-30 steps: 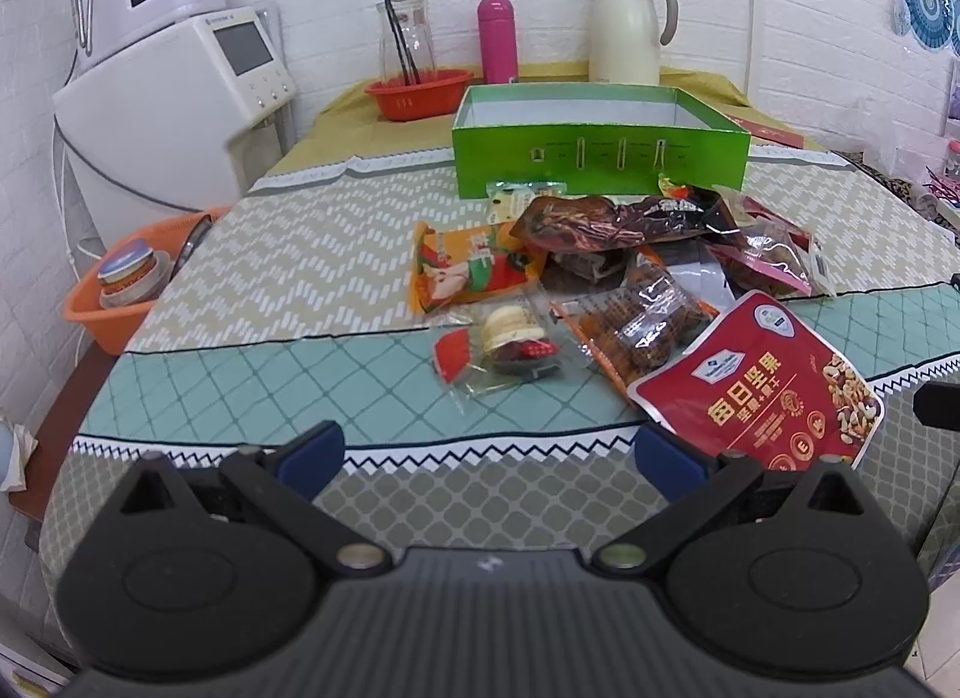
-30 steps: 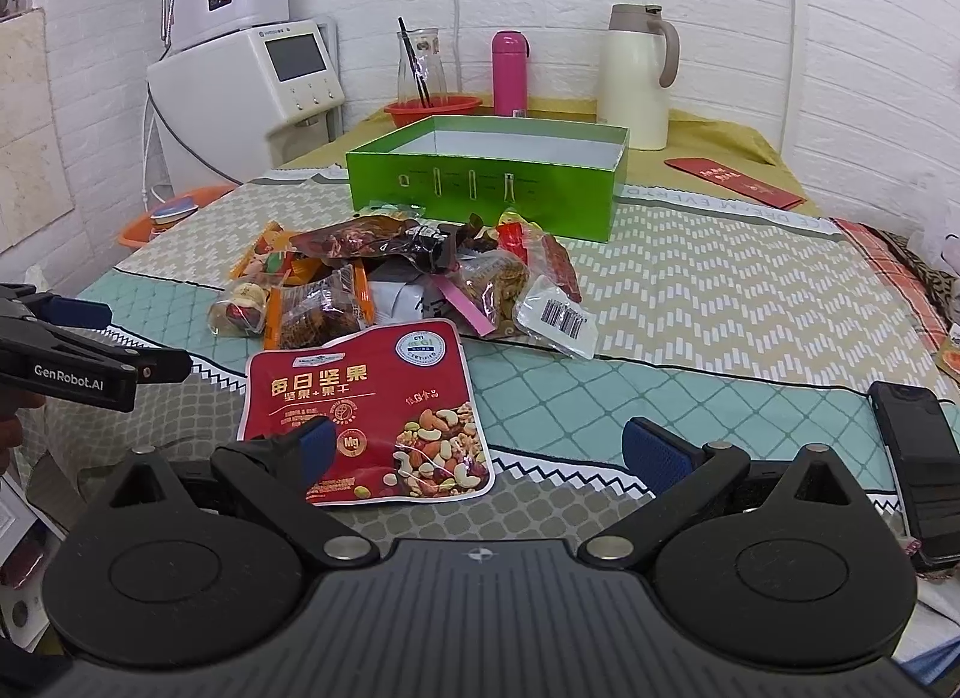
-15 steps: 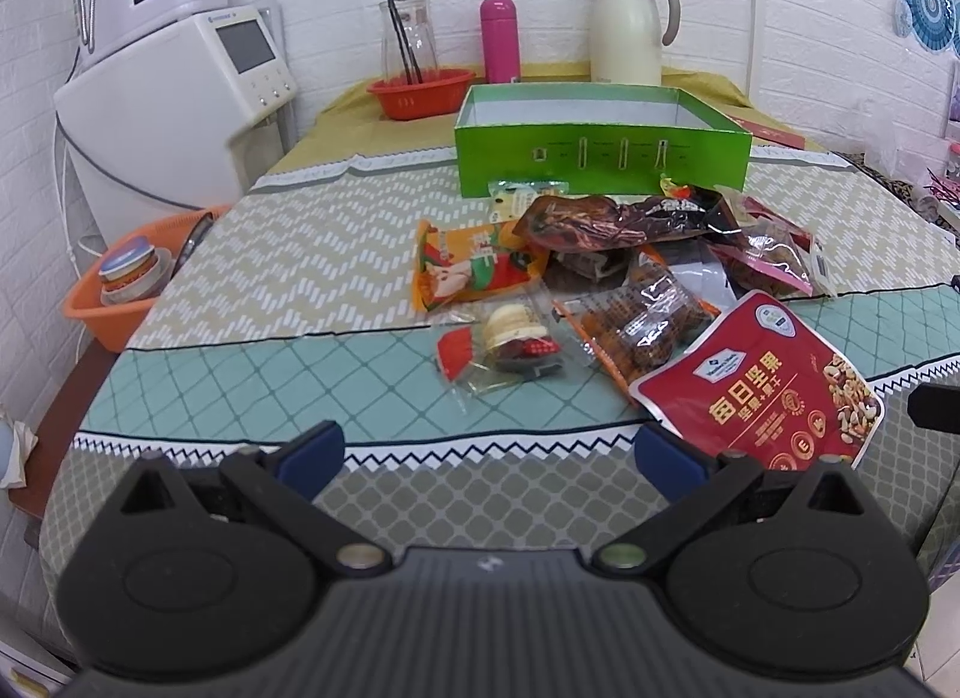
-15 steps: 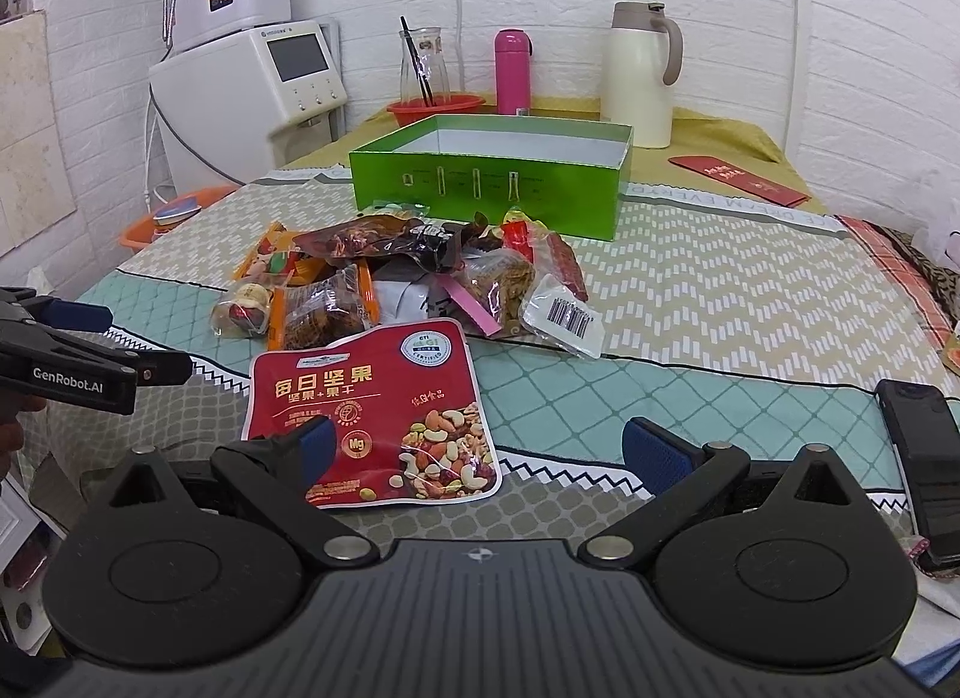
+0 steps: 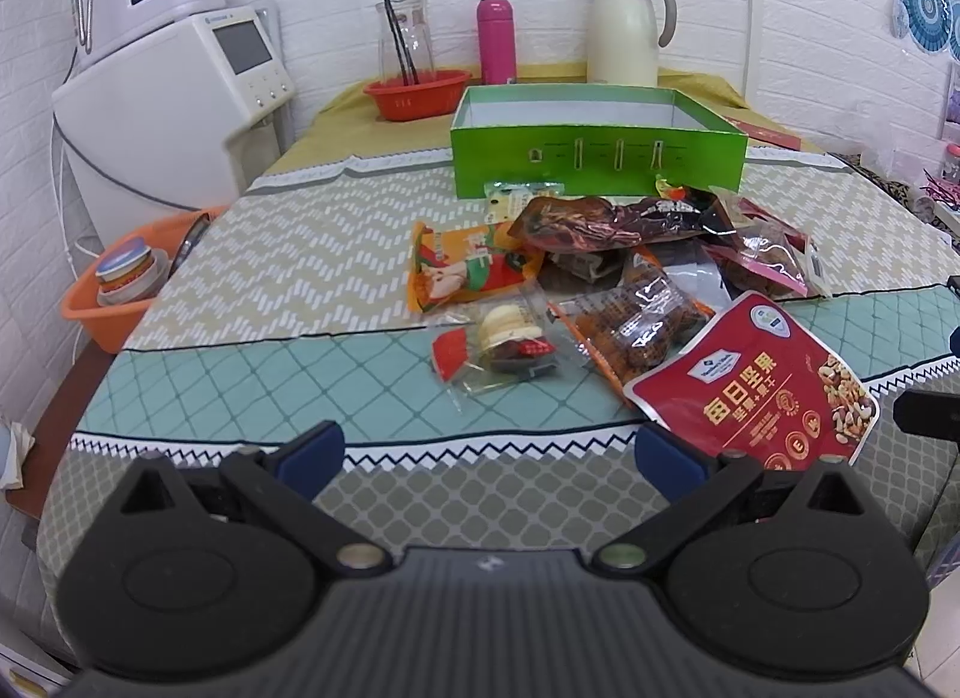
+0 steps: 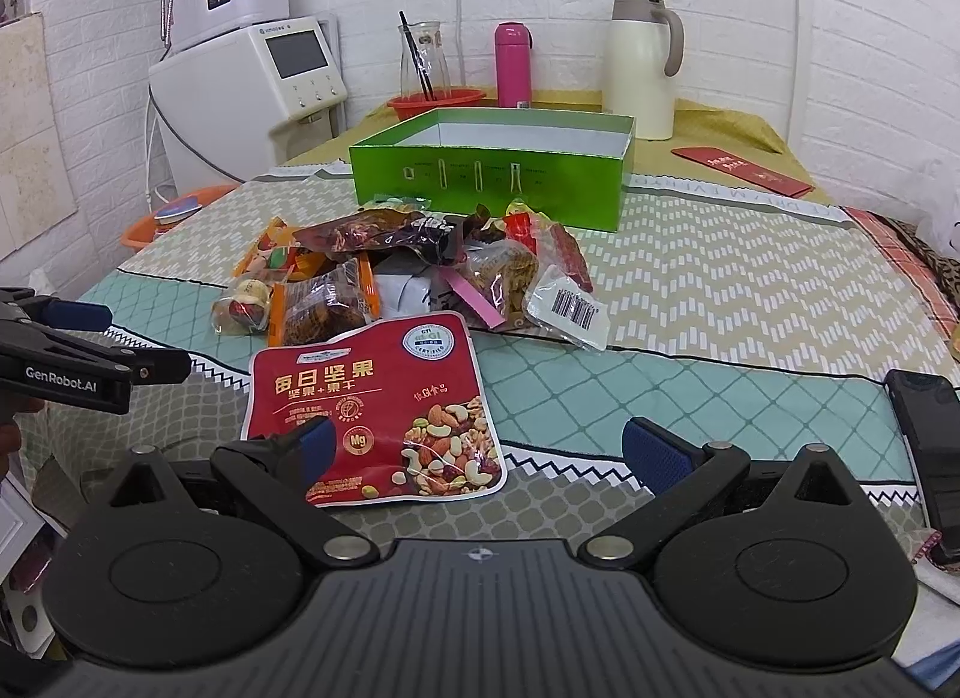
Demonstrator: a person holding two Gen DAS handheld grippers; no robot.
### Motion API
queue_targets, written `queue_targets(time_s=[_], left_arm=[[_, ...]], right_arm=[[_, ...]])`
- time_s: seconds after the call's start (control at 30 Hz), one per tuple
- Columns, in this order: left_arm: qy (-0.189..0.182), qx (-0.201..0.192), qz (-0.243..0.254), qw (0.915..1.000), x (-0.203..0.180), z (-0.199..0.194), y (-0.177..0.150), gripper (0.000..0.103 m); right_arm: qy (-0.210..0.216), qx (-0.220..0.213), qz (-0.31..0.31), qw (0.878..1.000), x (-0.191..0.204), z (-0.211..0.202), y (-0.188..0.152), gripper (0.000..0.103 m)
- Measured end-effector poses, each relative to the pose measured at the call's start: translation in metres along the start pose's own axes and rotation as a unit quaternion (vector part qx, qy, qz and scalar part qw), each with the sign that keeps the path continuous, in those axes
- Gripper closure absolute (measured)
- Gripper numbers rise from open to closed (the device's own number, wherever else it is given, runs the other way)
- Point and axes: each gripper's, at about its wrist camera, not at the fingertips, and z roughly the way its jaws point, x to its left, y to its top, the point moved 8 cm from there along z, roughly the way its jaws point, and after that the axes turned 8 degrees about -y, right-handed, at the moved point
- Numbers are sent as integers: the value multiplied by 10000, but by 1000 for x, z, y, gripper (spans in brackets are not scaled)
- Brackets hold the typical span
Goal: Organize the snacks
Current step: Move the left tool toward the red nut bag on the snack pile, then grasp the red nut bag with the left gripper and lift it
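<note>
A pile of snack packets (image 5: 624, 260) (image 6: 414, 266) lies mid-table in front of an empty green box (image 5: 594, 149) (image 6: 498, 170). Nearest is a red nut pouch (image 5: 756, 392) (image 6: 384, 404). A clear packet with a small cake (image 5: 498, 344) and an orange packet (image 5: 468, 266) lie at the pile's left. My left gripper (image 5: 489, 455) is open and empty over the near table edge; it also shows at the left of the right wrist view (image 6: 90, 350). My right gripper (image 6: 477, 449) is open and empty, its left fingertip over the nut pouch's near corner.
A cream thermos jug (image 5: 624, 29), pink bottle (image 5: 497, 41) and red basket with a glass jar (image 5: 417, 92) stand behind the box. A white appliance (image 5: 174, 104) and orange tub (image 5: 129, 278) are at left. A black phone (image 6: 924, 440) lies at the table's right edge.
Both grippers have edged slightly forward toward the snacks; the nut pouch sits a little closer to the right gripper's fingers. Nothing was grasped.
</note>
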Motion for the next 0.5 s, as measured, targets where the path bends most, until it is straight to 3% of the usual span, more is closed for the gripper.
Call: queue_targets(time_s=[0.37,0.5], left_arm=[[-102,-110,25,9999,-2,-2,1,0],[-453,-253,32,9986,-6,-8,3,0]], right_arm=[[40,19,8,10000,0,4,-1,0],[309,-98,-46,9995,2,6,-1,0]])
